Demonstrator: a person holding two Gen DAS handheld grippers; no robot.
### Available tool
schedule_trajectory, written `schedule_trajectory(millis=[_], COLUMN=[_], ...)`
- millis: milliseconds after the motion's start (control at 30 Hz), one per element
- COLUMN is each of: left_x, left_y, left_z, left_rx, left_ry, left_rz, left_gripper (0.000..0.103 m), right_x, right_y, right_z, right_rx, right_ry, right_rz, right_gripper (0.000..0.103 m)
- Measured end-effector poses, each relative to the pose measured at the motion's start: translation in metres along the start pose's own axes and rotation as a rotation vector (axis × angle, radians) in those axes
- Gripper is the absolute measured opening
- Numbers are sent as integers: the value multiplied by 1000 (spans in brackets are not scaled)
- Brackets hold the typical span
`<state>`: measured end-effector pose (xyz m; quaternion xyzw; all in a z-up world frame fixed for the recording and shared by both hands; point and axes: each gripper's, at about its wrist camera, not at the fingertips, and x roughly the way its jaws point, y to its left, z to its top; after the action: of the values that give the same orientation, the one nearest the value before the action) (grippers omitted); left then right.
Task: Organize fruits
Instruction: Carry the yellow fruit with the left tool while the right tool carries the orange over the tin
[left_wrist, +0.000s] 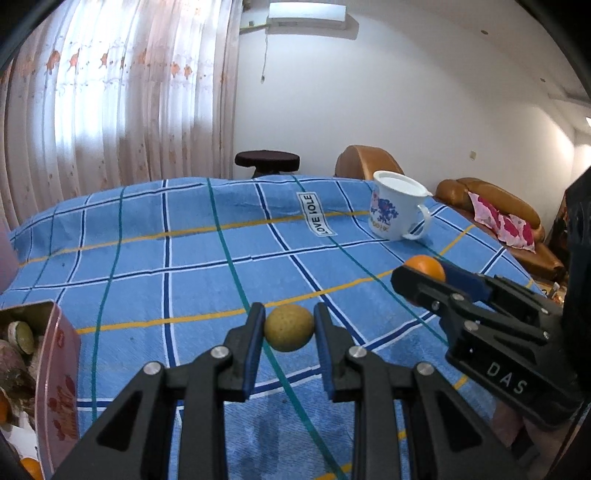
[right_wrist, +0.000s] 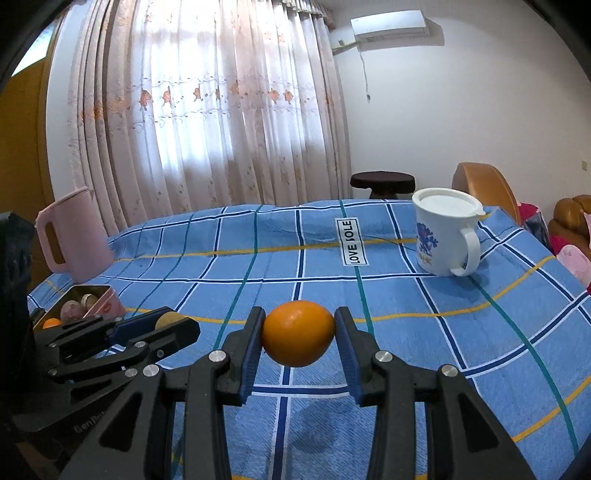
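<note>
My left gripper is shut on a small yellow-green speckled fruit, held above the blue checked tablecloth. To its right in the left wrist view, my right gripper holds an orange. In the right wrist view that gripper is shut on the orange, lifted off the cloth. There the left gripper shows at the lower left with the yellow-green fruit partly hidden between its fingers. A pink tin with several fruits inside sits at the left.
A white lidded mug with a blue flower print stands at the back right of the table. A pink jug stands at the back left, behind the tin. A stool and brown sofa lie beyond the table.
</note>
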<state>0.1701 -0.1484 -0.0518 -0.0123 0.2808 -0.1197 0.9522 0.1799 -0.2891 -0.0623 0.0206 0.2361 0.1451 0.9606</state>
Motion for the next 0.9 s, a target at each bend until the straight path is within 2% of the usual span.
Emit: schedule_trajectory(millis=[367,900], left_x=[-15,-29], left_y=[-8,-7], left_z=[-3,-5], left_rx=[41,42], left_ry=[-73,-137], left_rz=[38,65], left_gripper=[28,28], right_x=[-9,-25], right_y=[3,10], right_z=[-1,-4], right_rx=[-14,-50], right_ry=[-41,-115], right_rz=[16,16], right_gripper=[41,41])
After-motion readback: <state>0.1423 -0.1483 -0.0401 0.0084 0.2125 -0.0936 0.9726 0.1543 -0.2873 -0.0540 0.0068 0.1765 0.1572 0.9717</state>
